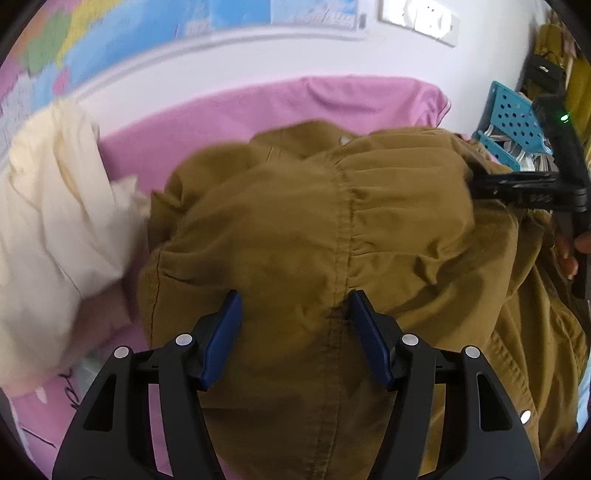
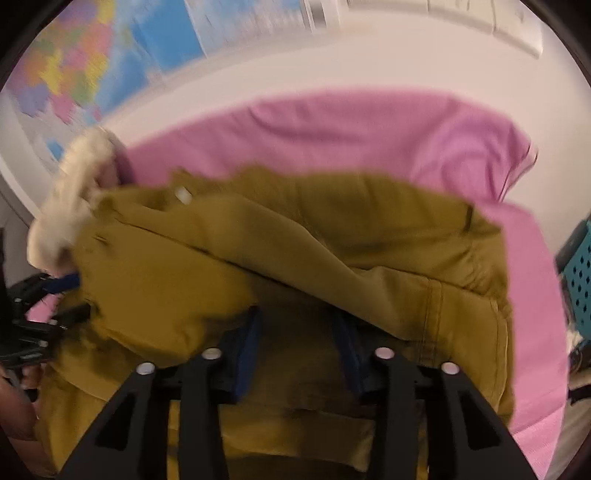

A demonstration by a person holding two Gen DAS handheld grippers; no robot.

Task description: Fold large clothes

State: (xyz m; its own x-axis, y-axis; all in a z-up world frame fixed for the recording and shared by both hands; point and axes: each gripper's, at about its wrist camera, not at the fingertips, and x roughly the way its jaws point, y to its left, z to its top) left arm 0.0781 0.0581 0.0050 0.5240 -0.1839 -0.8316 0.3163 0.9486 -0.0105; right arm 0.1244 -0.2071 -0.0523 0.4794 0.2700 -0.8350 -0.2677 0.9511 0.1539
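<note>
A large olive-brown garment [image 1: 314, 229] lies bunched on a pink sheet [image 1: 351, 99], its stitched seam running down the middle. My left gripper [image 1: 295, 308] hangs just over it, blue pads wide apart on either side of the seam, open. In the right wrist view the same garment [image 2: 295, 236] is heaped in folds, and this view is blurred. My right gripper [image 2: 297, 328] has its jaws apart, open, with the fingertips tucked under a fold of the cloth. The left gripper's blue pad [image 2: 66, 282] shows at the garment's left edge.
A cream garment [image 1: 48, 221] is piled left of the olive one. A teal perforated basket [image 1: 513, 114] stands at the right beyond the sheet's edge. A wall with a coloured map [image 1: 110, 33] rises close behind. A person's hand [image 1: 569, 258] holds the right gripper's handle.
</note>
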